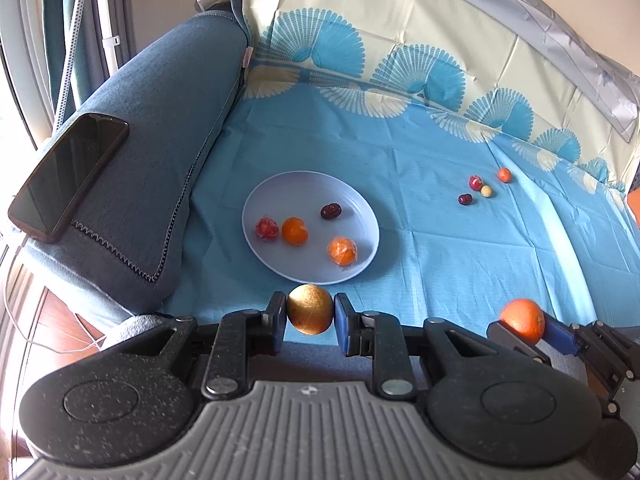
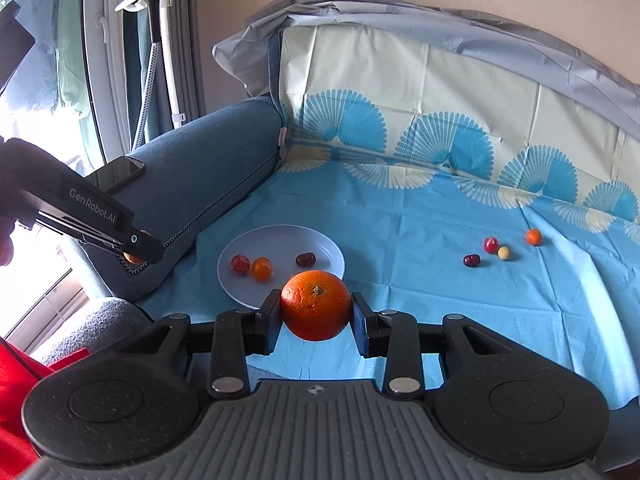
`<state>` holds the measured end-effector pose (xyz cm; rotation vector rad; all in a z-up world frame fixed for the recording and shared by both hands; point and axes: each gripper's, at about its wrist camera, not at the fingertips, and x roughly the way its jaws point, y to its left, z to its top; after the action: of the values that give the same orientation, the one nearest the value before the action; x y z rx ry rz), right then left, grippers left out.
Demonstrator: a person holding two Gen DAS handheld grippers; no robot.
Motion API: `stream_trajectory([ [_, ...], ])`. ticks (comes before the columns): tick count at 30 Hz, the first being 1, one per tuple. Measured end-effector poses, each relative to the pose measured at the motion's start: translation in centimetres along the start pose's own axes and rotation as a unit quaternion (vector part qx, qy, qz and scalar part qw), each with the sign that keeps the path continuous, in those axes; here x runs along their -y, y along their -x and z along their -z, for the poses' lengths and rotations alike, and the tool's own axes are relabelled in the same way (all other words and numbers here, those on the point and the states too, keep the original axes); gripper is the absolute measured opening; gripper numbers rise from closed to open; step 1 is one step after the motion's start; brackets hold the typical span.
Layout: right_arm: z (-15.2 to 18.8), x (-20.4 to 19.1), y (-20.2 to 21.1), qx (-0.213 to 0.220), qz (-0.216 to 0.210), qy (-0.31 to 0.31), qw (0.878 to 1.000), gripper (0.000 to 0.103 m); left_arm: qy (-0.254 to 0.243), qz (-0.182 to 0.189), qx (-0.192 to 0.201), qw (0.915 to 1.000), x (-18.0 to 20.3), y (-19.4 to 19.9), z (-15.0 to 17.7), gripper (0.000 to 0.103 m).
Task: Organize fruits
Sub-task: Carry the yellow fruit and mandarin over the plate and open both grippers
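My left gripper (image 1: 310, 314) is shut on a golden-brown round fruit (image 1: 310, 309), held just before the near rim of a pale plate (image 1: 304, 192). The plate carries two small oranges (image 1: 295, 231), a red netted fruit (image 1: 267, 229) and a dark red date (image 1: 331, 211). My right gripper (image 2: 316, 316) is shut on a large orange (image 2: 316, 304), hovering over the blue cloth at the plate's (image 2: 280, 240) near right edge. A few small loose fruits (image 2: 490, 244) lie on the cloth to the right. In the right wrist view the left gripper (image 2: 136, 258) reaches in from the left.
A blue sofa armrest (image 1: 168, 140) borders the cloth on the left, with a black phone (image 1: 68, 172) lying on it. The patterned cloth (image 1: 440, 240) runs up the sofa back behind. A person's red sleeve (image 2: 16, 392) shows at the lower left.
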<state>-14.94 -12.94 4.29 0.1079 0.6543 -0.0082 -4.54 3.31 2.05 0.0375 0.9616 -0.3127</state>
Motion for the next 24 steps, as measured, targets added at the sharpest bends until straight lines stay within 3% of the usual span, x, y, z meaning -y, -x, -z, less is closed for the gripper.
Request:
stream_trajectory([
  [12,-2.0,0.3,-7.6,-0.037,-0.014,-0.007,0.999,0.037,-0.002,-0.01,-0.029,0.9995,-0.8,-5.8,-4.0,0.028],
  [24,-2.8,0.8,-19.3,-0.095,-0.026,-0.004,0.995,0.037,-0.023,0.004,-0.071,0.9972,-0.9,-17.3,-8.0,0.028],
])
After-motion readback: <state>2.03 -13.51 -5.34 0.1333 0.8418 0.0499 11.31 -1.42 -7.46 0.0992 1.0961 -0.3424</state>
